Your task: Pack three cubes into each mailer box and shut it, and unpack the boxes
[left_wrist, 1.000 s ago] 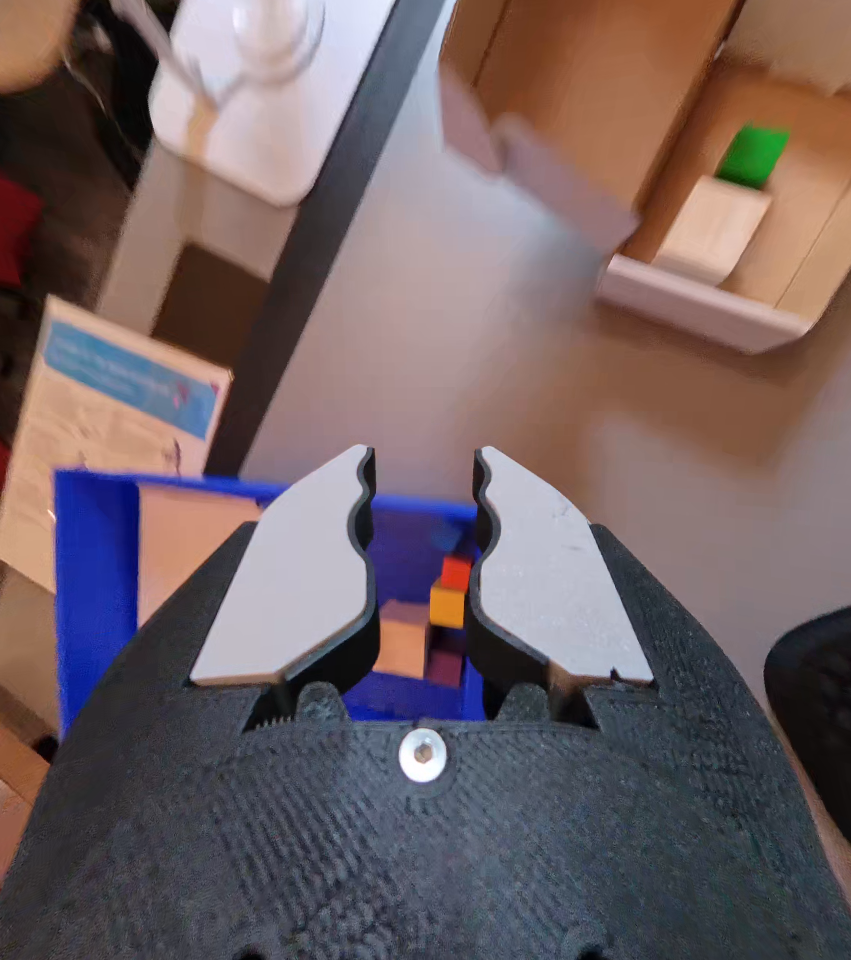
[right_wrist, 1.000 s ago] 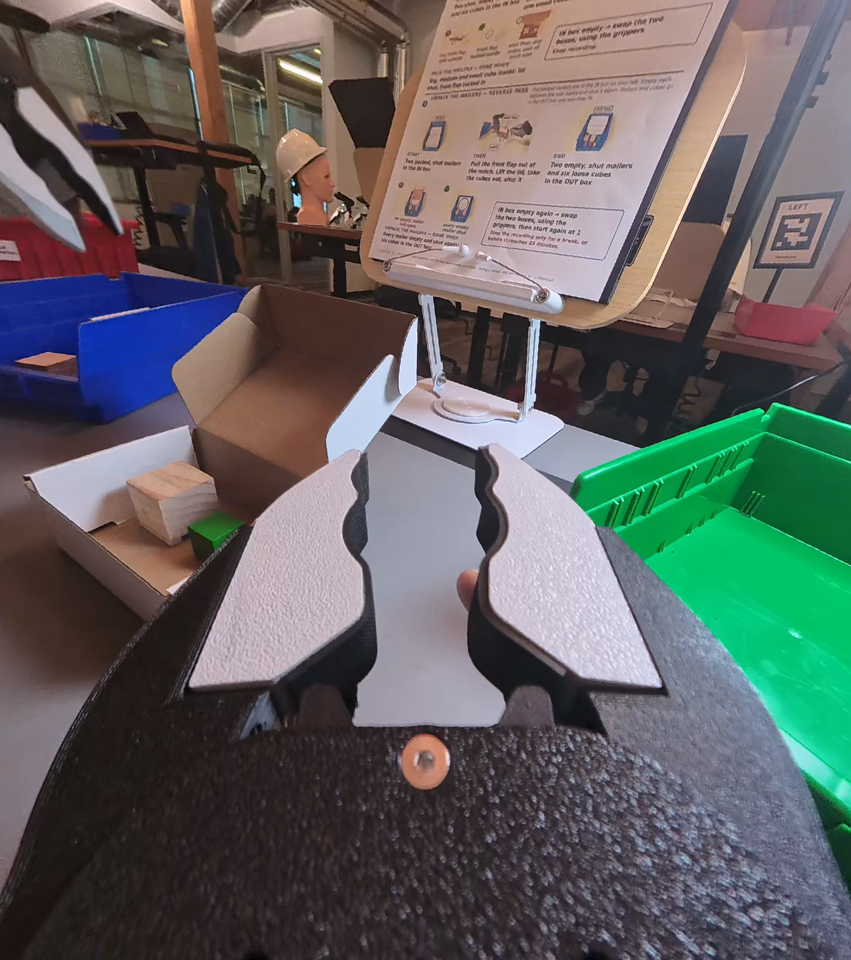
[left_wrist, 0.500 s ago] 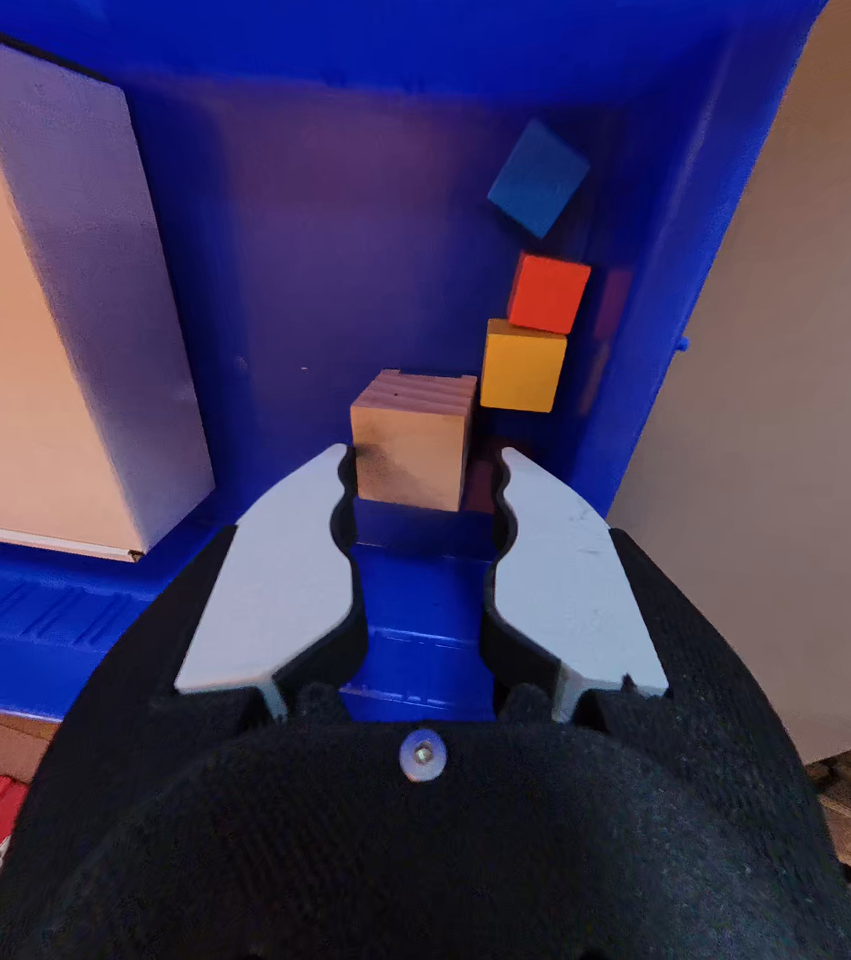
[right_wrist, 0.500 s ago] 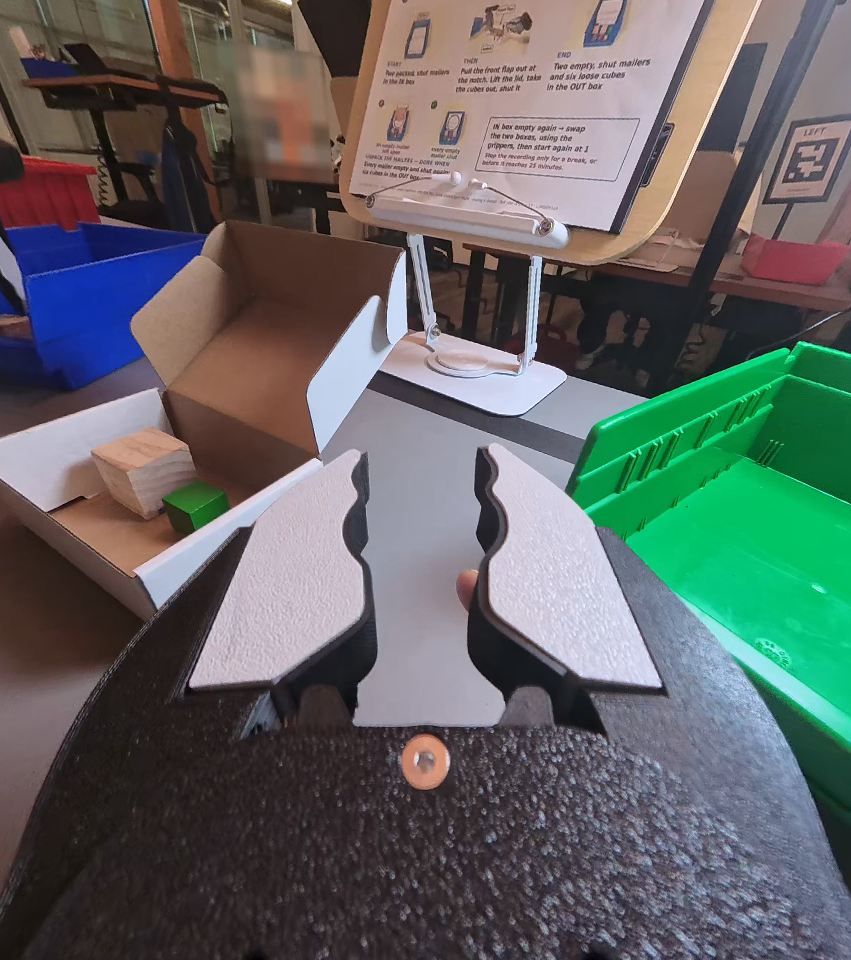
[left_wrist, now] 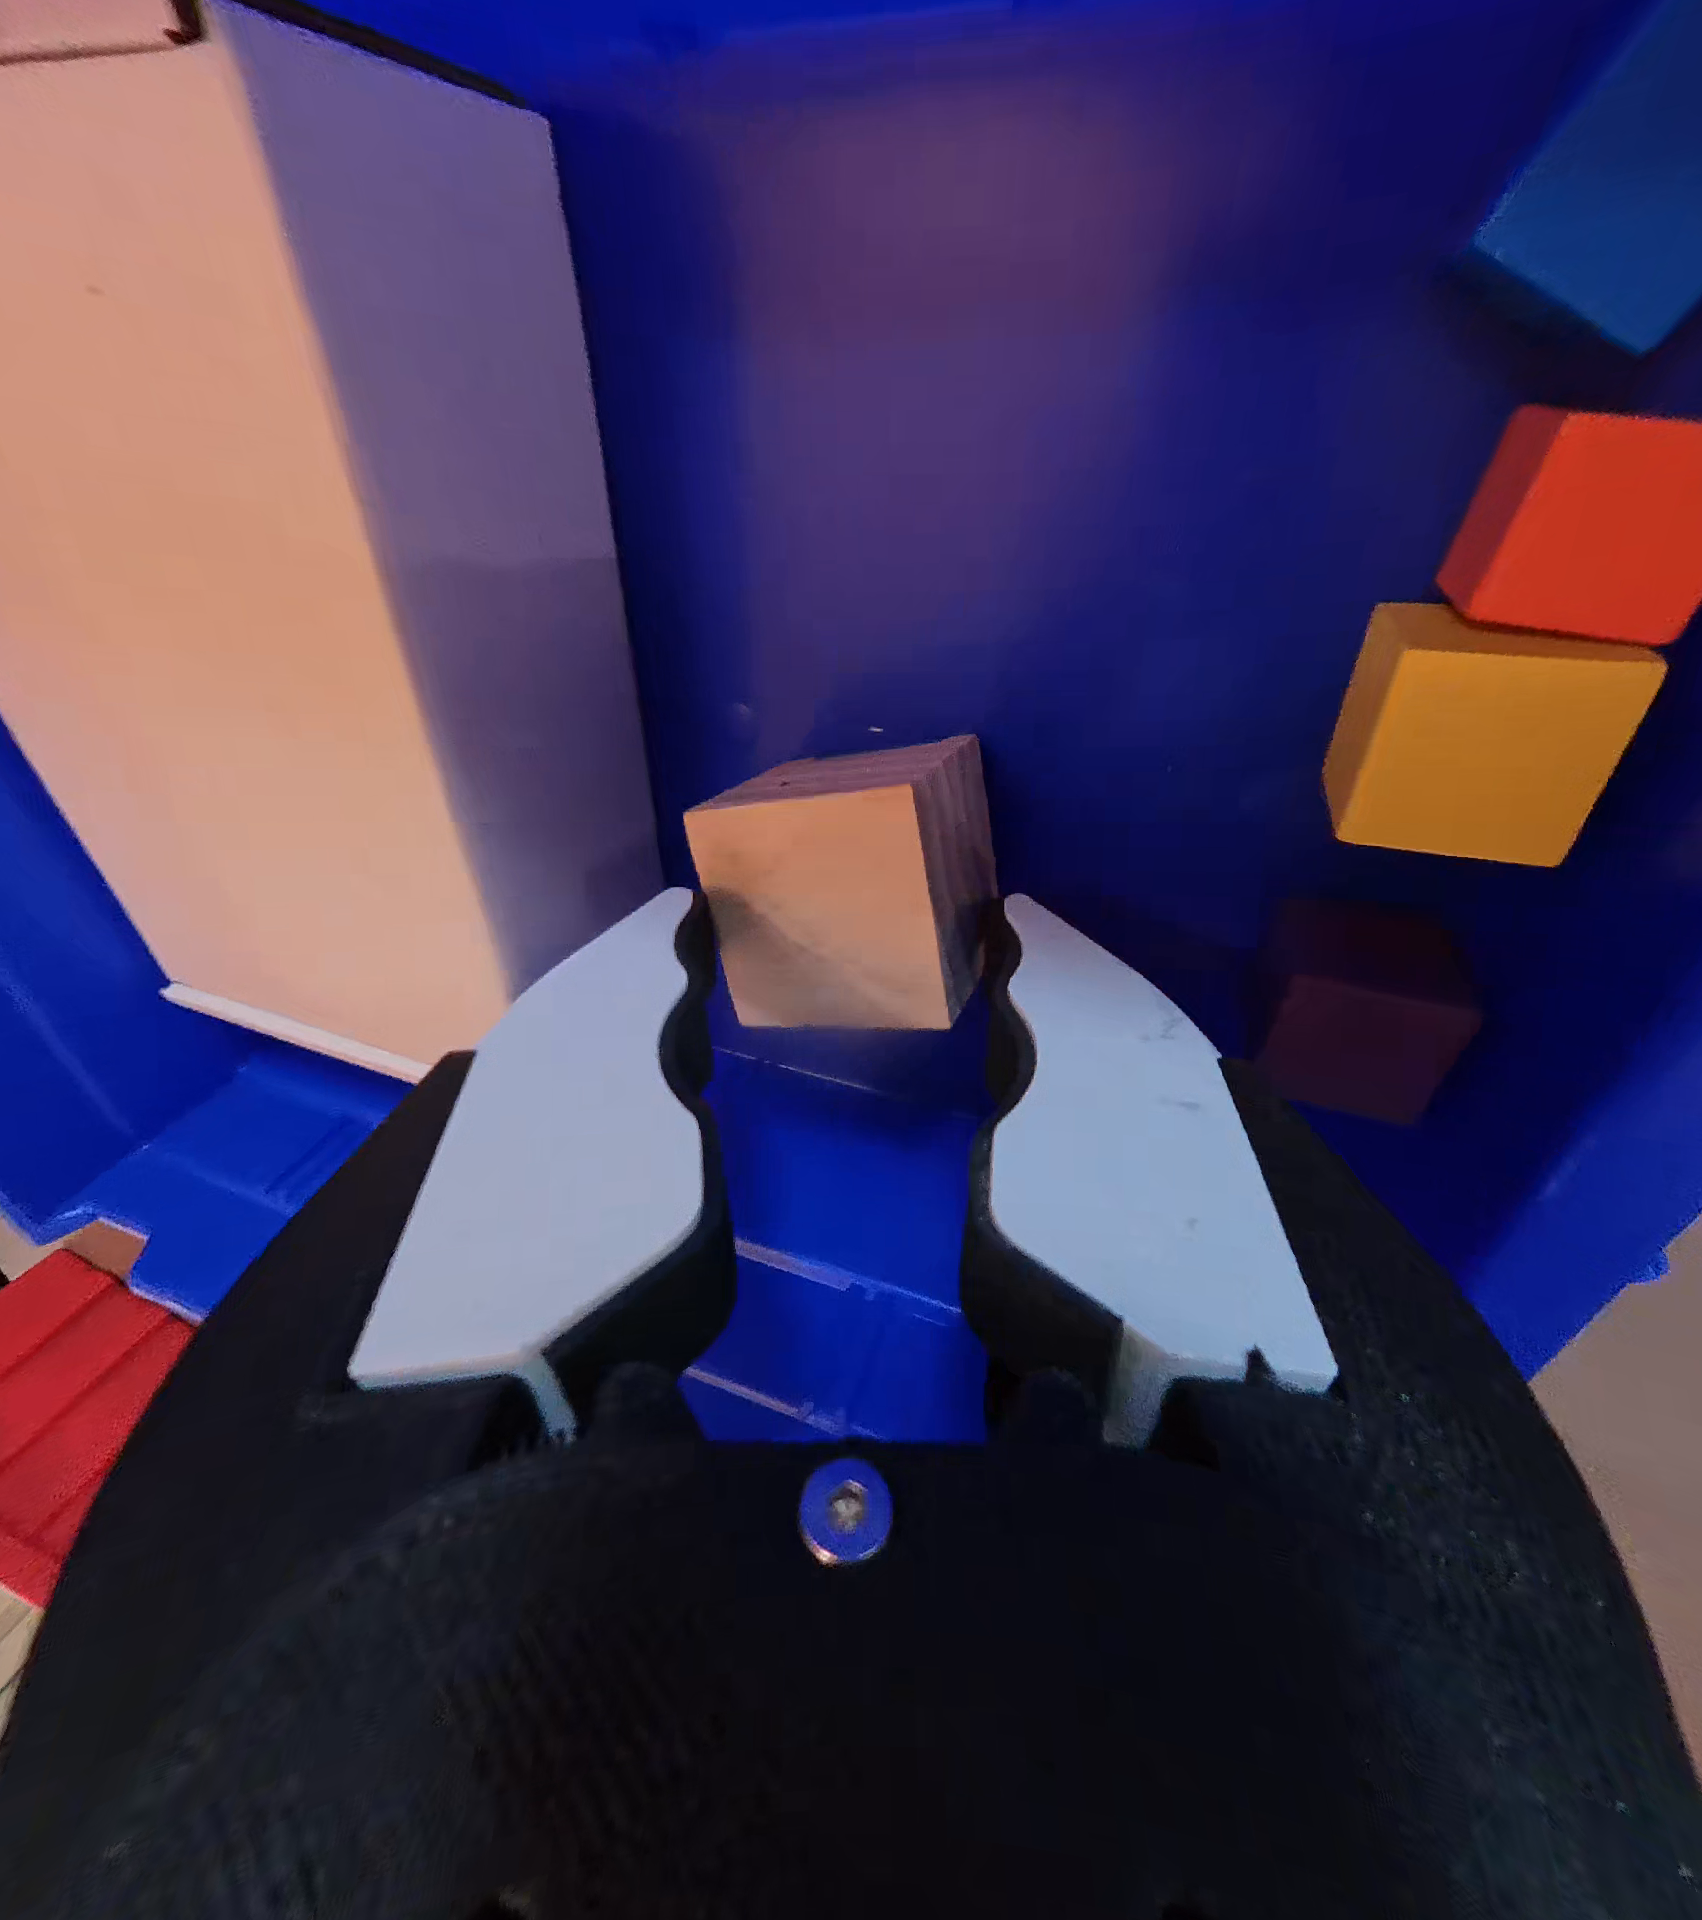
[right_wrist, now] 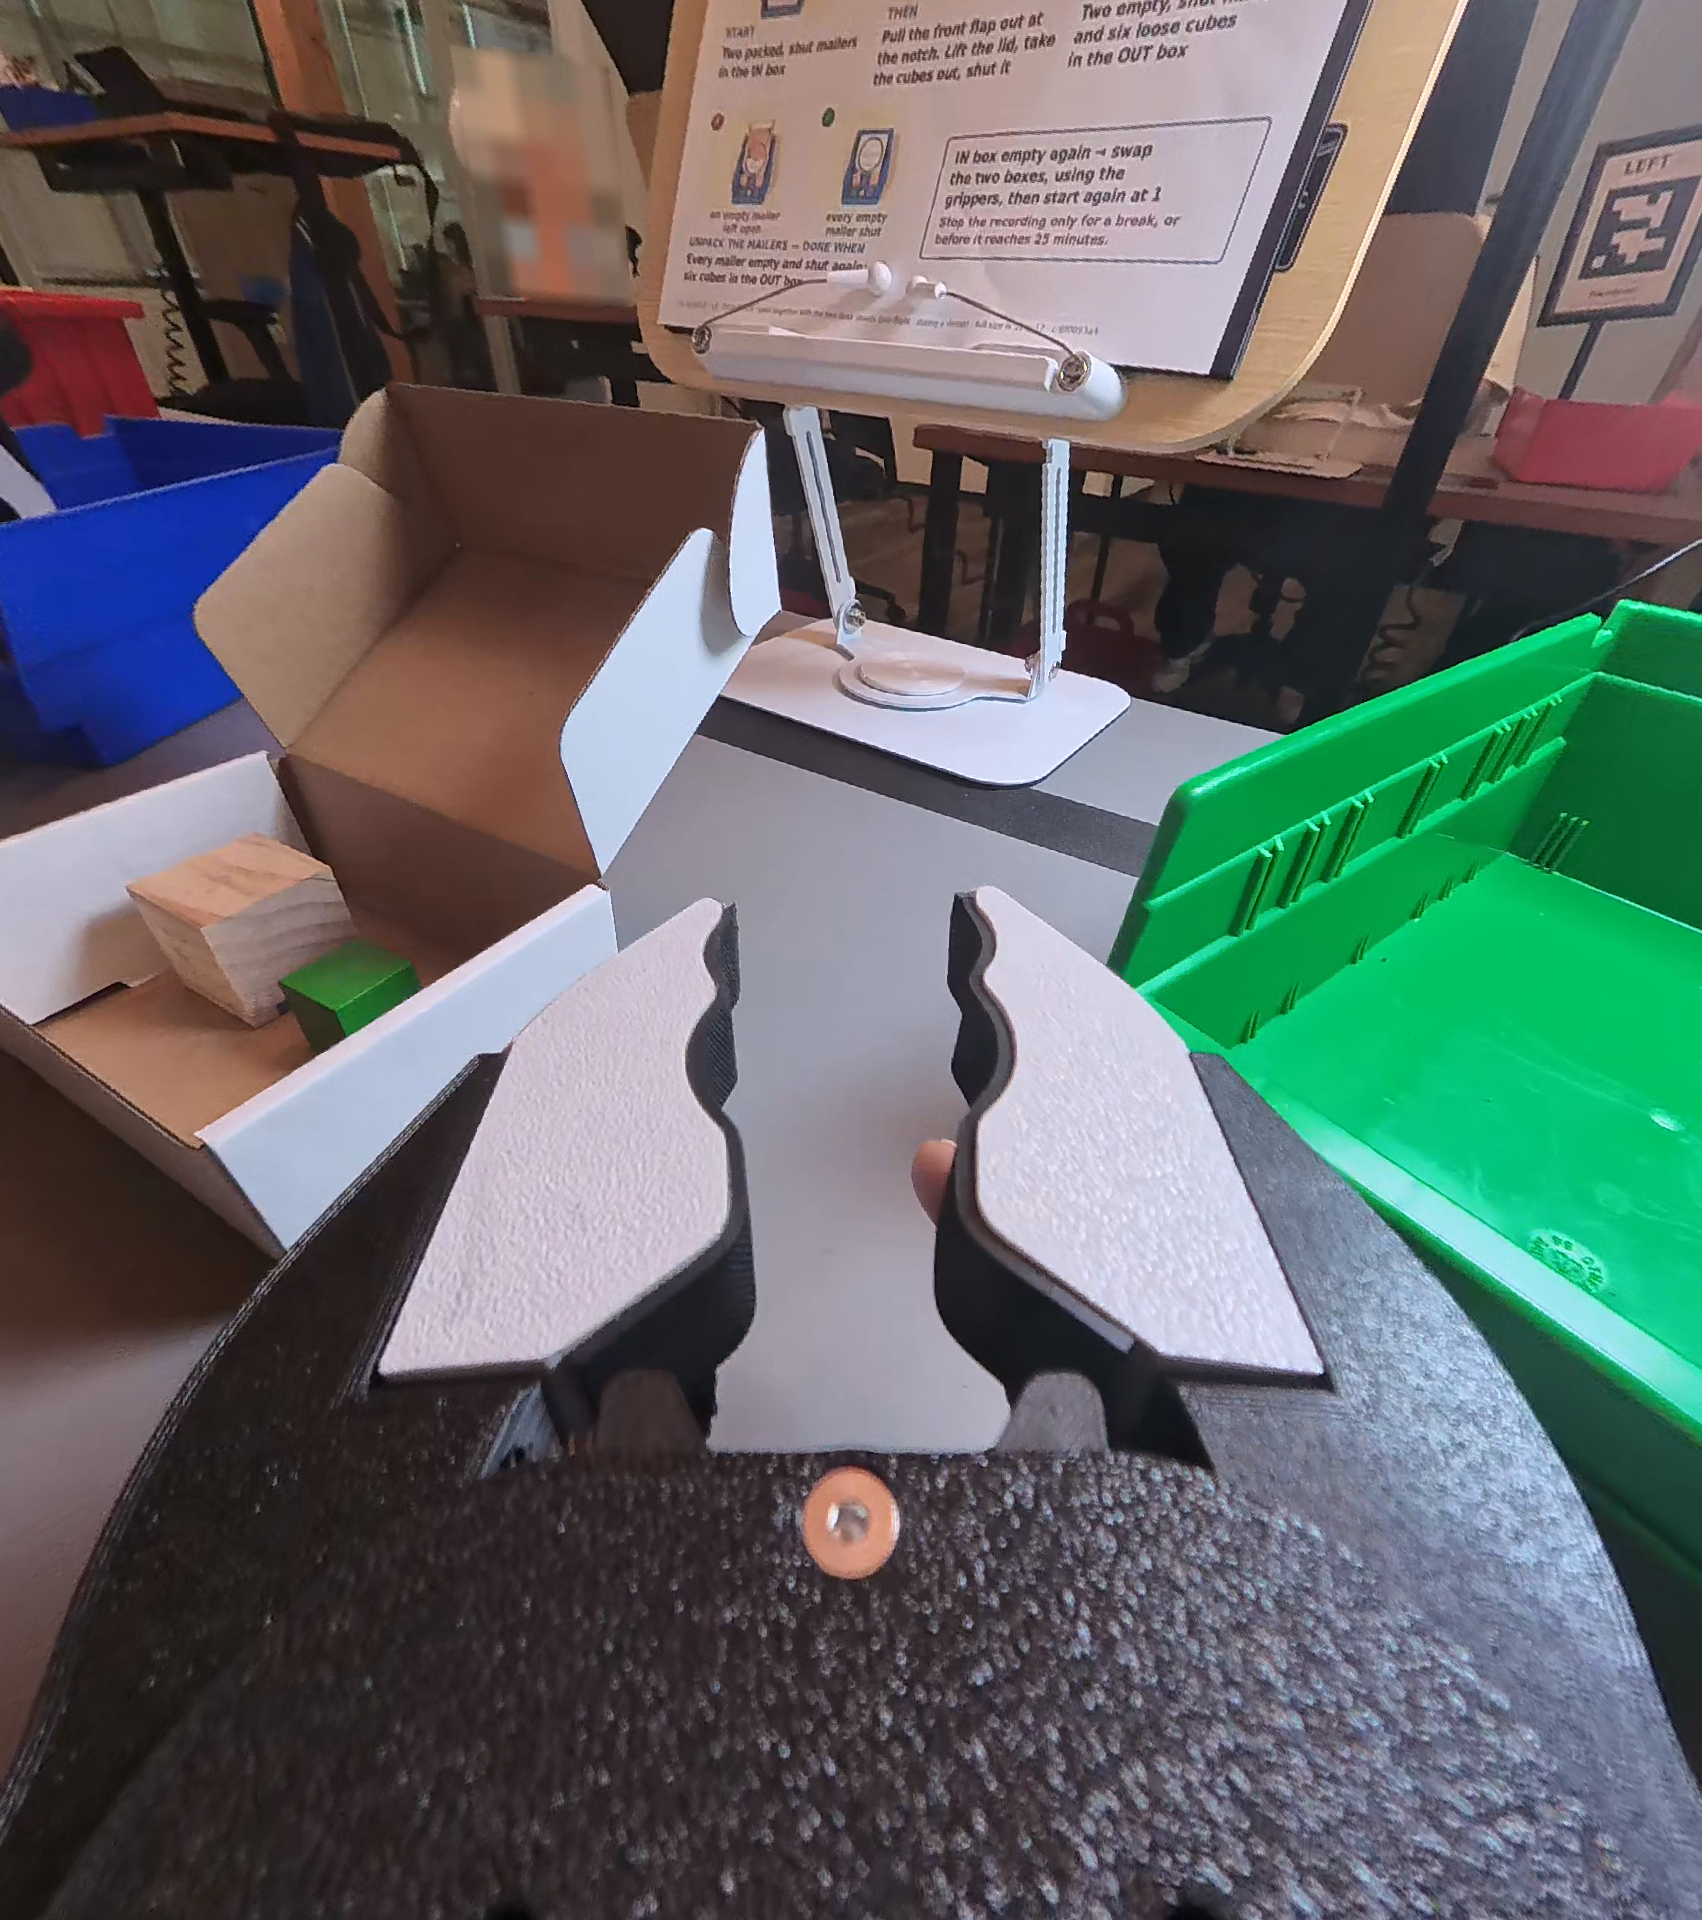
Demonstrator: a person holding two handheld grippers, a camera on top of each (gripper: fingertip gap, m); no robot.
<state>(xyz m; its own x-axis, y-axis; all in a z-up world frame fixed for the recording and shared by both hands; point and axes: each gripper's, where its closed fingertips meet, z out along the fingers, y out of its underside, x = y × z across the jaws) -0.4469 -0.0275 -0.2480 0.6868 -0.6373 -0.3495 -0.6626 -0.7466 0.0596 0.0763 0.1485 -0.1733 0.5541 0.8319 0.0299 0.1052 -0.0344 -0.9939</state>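
Wooden cube (left_wrist: 831, 914) pinched at the fingertips of left hand-held gripper (left_wrist: 842, 940), inside blue bin (left_wrist: 1086, 436), beside closed mailer (left_wrist: 203, 540). Right hand-held gripper (right_wrist: 836, 951) spread apart, empty, above surface (right_wrist: 826, 883) beside open mailer (right_wrist: 431, 1049).

Blue bin (left_wrist: 1086, 312) — pale wood cube (left_wrist: 826, 914), yellow cube (left_wrist: 1481, 738), orange-red cube (left_wrist: 1616, 520); green bin (right_wrist: 1512, 1049).
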